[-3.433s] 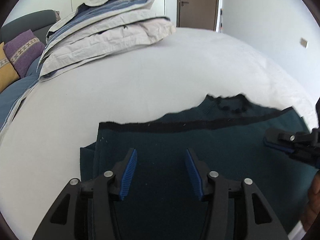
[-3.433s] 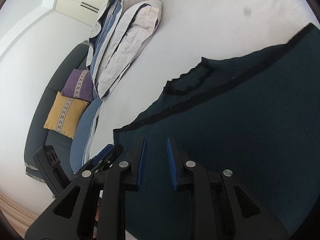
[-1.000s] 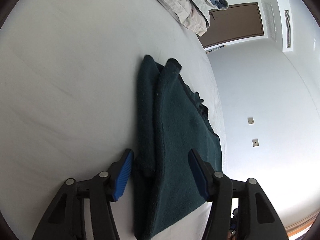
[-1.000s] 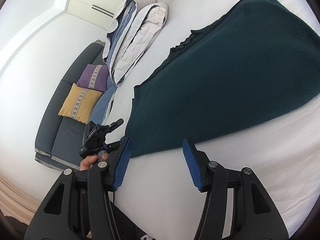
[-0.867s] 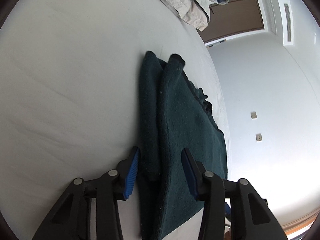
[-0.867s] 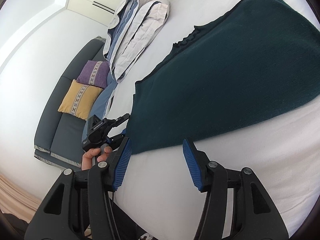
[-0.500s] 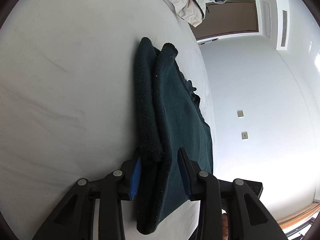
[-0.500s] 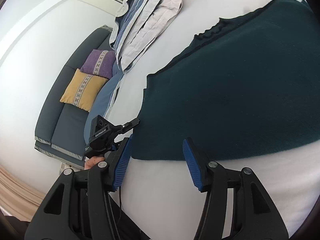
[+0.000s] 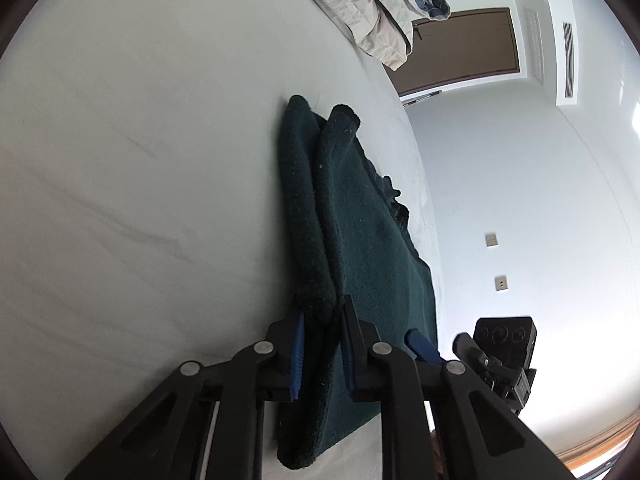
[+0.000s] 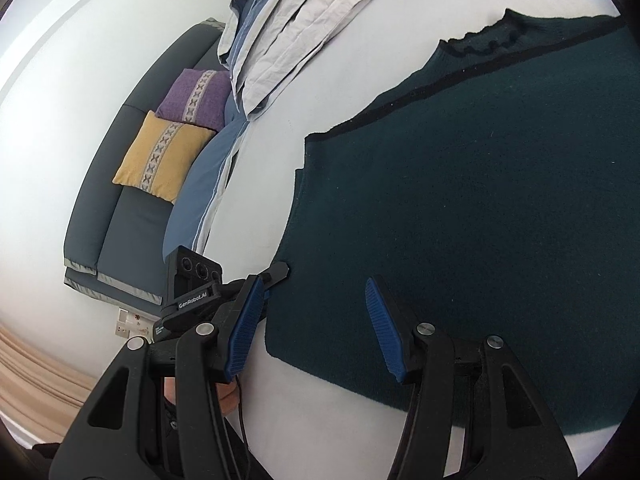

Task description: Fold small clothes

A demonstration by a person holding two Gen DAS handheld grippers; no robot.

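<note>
dark green knit, a small sweater (image 10: pixel 480 208) with a black trim line and a ruffled collar, is lying folded flat on the white bed (image 9: pixel 140 160), close to the bed's near edge. the left tongs (image 9: pixel 322 344) are clenching a rolled, doubled-up edge of the sweater between their blue pads, with the thick fold bulging out just past the fingertips. in the right wrist view the left tongs (image 10: pixel 276 276) are showing at the sweater's left corner, with a bare hand (image 10: pixel 224 396) partly visible below them, mostly hidden behind the right tongs' frame. the right tongs (image 10: pixel 312 328) are standing spread wide and released, gripping nothing, hovering over the near edge of the sweater with the left pad over bare sheet and the right pad over the green cloth. whether the pads are touching the fabric cannot be told. a folded beige and blue duvet (image 10: pixel 296 24) is sitting at the far corner of the bed. beside the bed a grey sofa (image 10: pixel 120 200) is carrying a yellow cushion (image 10: pixel 160 156) and a purple cushion (image 10: pixel 194 98). a brown door (image 9: pixel 464 48) is showing beyond the bed.
</note>
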